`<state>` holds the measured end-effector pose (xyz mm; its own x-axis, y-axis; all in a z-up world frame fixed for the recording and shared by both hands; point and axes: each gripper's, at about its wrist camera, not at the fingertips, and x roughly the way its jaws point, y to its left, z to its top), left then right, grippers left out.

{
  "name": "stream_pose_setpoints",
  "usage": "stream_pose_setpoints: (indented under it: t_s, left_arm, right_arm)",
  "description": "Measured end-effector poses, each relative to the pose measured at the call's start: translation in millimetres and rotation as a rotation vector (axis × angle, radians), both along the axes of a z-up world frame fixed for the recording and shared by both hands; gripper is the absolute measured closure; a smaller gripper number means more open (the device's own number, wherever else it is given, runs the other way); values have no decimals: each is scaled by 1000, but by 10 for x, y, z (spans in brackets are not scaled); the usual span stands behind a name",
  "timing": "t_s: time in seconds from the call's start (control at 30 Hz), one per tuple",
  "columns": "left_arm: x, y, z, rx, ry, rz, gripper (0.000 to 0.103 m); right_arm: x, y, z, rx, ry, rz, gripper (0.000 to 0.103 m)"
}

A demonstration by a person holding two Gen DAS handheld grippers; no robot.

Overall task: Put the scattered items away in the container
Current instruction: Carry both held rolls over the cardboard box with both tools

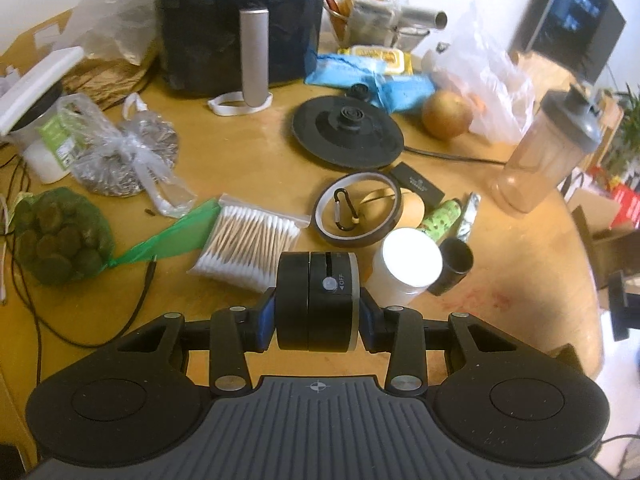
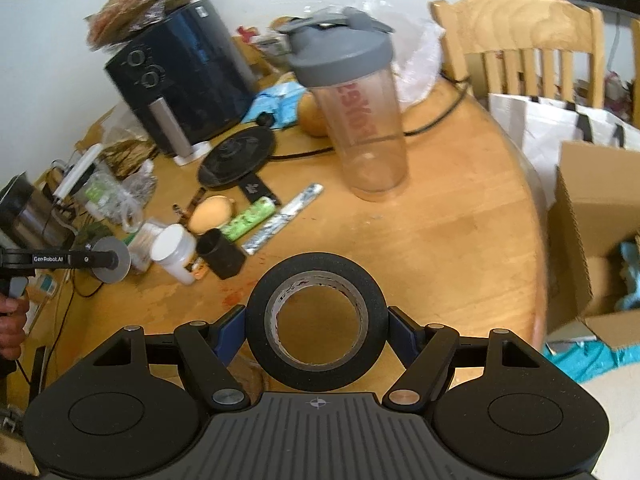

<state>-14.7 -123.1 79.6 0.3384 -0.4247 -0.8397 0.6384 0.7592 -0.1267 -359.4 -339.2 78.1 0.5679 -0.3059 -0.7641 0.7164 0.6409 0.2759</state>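
Clutter covers most of the bench (image 2: 440, 240), so the tidying looks far from finished. Both grippers carry something. The left gripper (image 1: 316, 312) has its jaws clenched on a round black device (image 1: 316, 300) with an OFF mark, held above the bench. The right gripper (image 2: 316, 332) has its jaws clamped on the sides of a black tape roll (image 2: 316, 320), also off the bench.

The container appears to be the cardboard box (image 2: 592, 240) beyond the bench edge, right of the shaker bottle (image 2: 360, 120). Some blue-green stuff shows inside it, too unclear to name, so I judge little is packed yet.

Still out, left of the shaker: a white jar (image 1: 404, 268), a black cap (image 1: 454, 266), a green tube (image 1: 438, 220), a foil stick (image 1: 468, 216), a thin tape ring (image 1: 356, 210) with a carabiner (image 1: 340, 210) inside it, and a bag of cotton buds (image 1: 250, 244). Further left lie bagged goods. Whether the fryer (image 1: 240, 24) and kettle base (image 1: 347, 130) count as scattered items I cannot tell.

Next, by my reading, both held pieces go to the box.
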Motion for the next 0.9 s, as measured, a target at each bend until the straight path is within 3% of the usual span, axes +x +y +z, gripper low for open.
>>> stream_pose_setpoints:
  t_s: [0.47,0.9]
  left_arm:
    - [-408,290,316,-64,2,108,63]
    - [-776,427,330,-80,49,137,63]
  right_arm:
    - [295,14,188,-16,-30,177,27]
    - [550,223,168,15,-34,343,27]
